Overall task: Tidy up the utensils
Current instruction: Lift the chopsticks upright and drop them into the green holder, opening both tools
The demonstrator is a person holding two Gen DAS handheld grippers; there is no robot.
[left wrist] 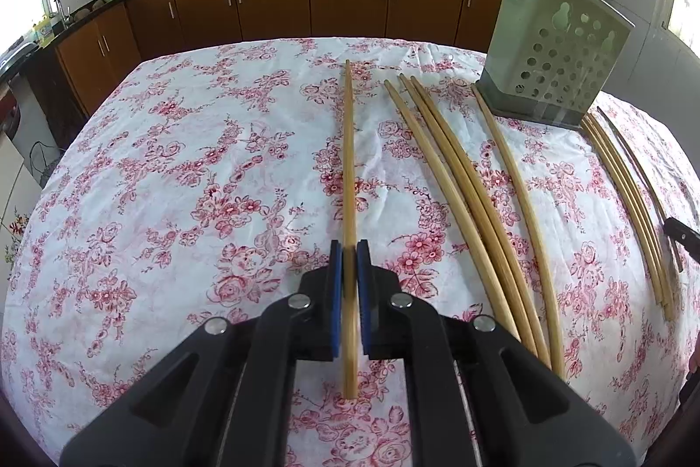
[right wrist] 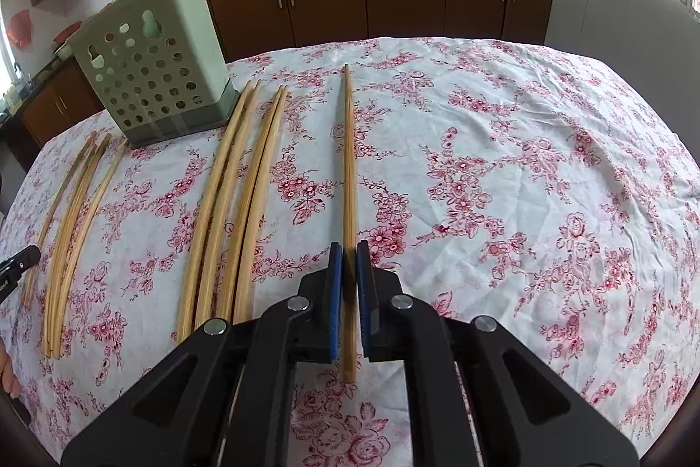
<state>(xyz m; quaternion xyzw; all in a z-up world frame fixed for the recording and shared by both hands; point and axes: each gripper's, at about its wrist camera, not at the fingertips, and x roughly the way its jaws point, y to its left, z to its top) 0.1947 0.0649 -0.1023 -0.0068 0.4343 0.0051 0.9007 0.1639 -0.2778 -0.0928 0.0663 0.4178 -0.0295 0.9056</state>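
Lying flat on the floral tablecloth (left wrist: 175,160), a bamboo chopstick (left wrist: 348,160) is clamped between the blue pads of the left gripper (left wrist: 349,274). Same deal on the other side: another chopstick (right wrist: 348,160) is pinched by the right gripper (right wrist: 348,274). Loose chopsticks (right wrist: 236,204) are spread out between the two, and a perforated green utensil holder (right wrist: 153,73) is stood upright at their far ends, pretty much touching a few
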